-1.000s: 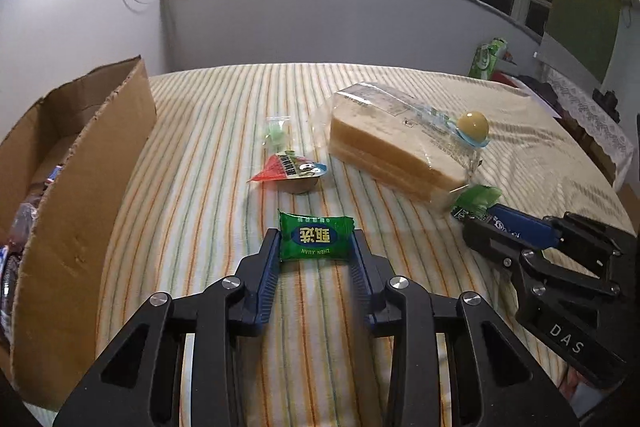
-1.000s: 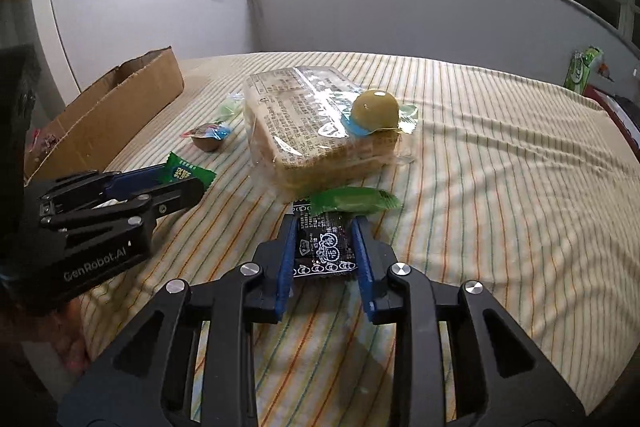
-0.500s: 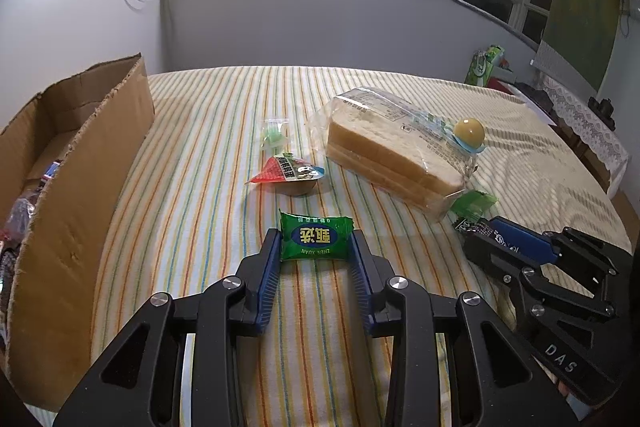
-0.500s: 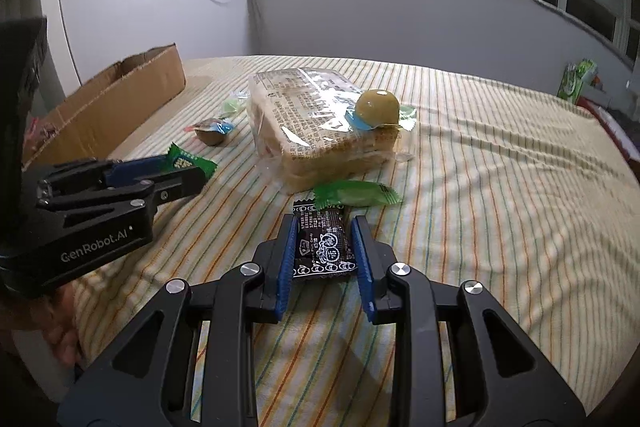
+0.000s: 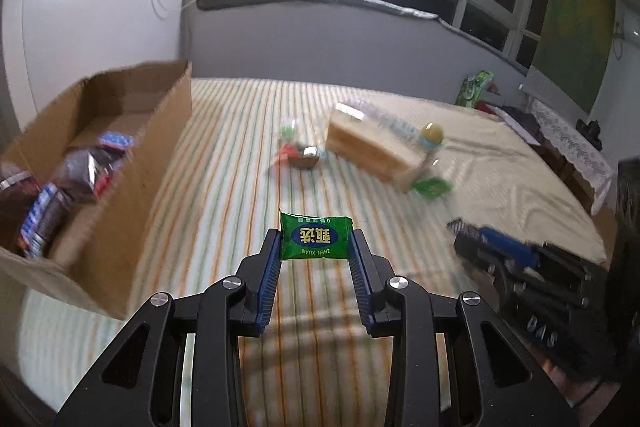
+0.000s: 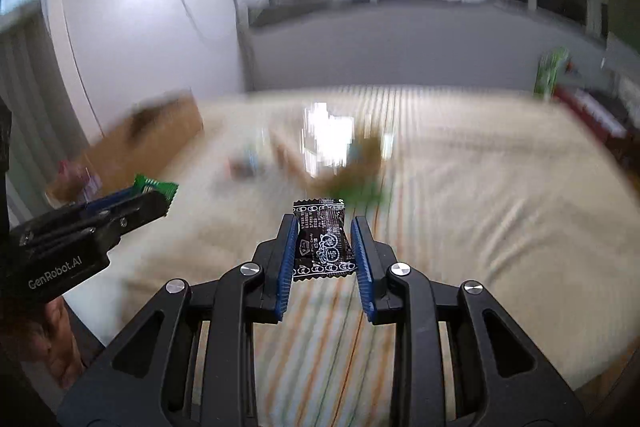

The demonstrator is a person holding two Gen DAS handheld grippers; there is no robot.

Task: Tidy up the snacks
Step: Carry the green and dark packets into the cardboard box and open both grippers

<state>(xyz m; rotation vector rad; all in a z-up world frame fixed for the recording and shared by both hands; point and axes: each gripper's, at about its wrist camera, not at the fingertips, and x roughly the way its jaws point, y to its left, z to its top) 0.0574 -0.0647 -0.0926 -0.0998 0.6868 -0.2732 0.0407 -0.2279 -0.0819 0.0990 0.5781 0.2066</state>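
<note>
- Fingers of your left gripper (image 5: 316,247) are clamped on the green candy packet (image 5: 316,237), which has come up off the striped bed cover (image 5: 224,163) since a second ago.
- At ten o'clock from it, the cardboard box (image 5: 160,131) stands open with wrapped snacks already inside.
- At twelve o'clock the jelly cup (image 5: 304,159), then the bagged bread loaf (image 5: 372,151) at one o'clock, lie on the bed.
- Fingers of your right gripper (image 6: 325,247) are pinched shut on the black candy packet (image 6: 322,239), likewise lifted.
- Both pickups look done; you likely carry them to the box next. The blur suggests you are already moving fast.
</note>
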